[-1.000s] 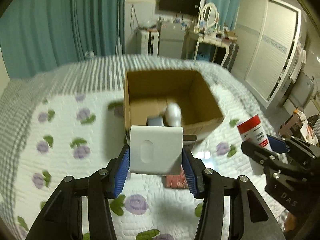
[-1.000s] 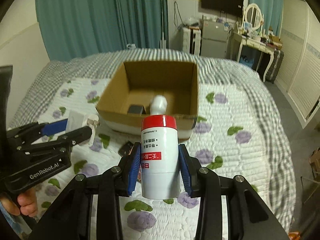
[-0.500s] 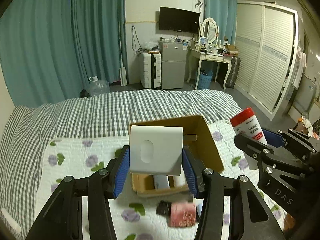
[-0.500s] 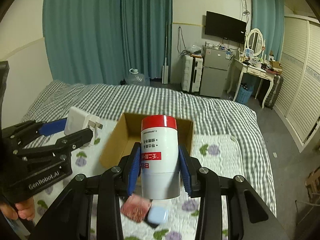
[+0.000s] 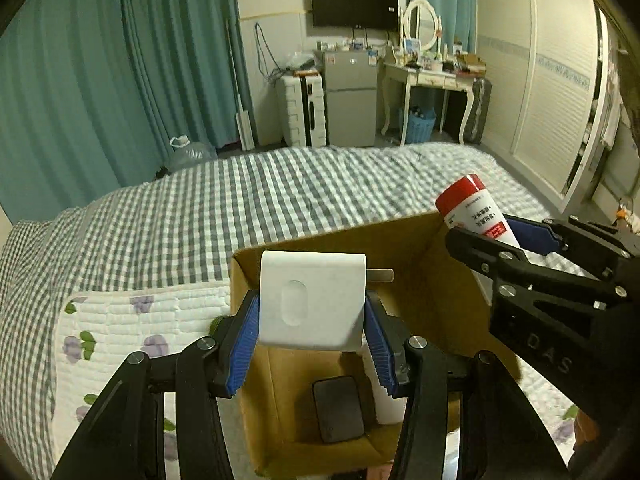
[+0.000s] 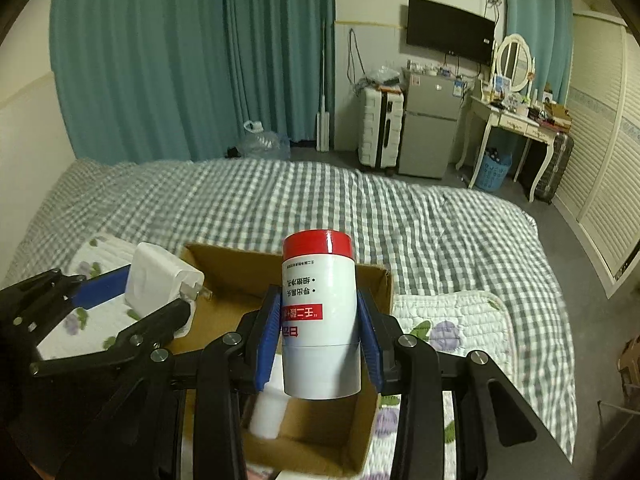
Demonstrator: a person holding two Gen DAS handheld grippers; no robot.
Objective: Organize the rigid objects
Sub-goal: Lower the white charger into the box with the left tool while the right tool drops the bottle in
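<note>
Both hand-held grippers now above the box point(image 5: 412, 256)

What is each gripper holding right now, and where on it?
Left gripper: white charger, clamped by its flat sides. Right gripper: red-capped bottle, gripped around its lower body.

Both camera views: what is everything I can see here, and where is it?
cardboard box: one, brown, open, on the bed
white charger: one, held over the box
red-capped bottle: one, white, held over the box
dark flat item: one, on the box floor
white container: one, inside the box
bed cover: grey-white check
floral quilt: white, purple flowers
curtains: teal, back wall
left hand-held gripper: black, blue pads, clamps charger
right hand-held gripper: same, clamps bottle
</note>
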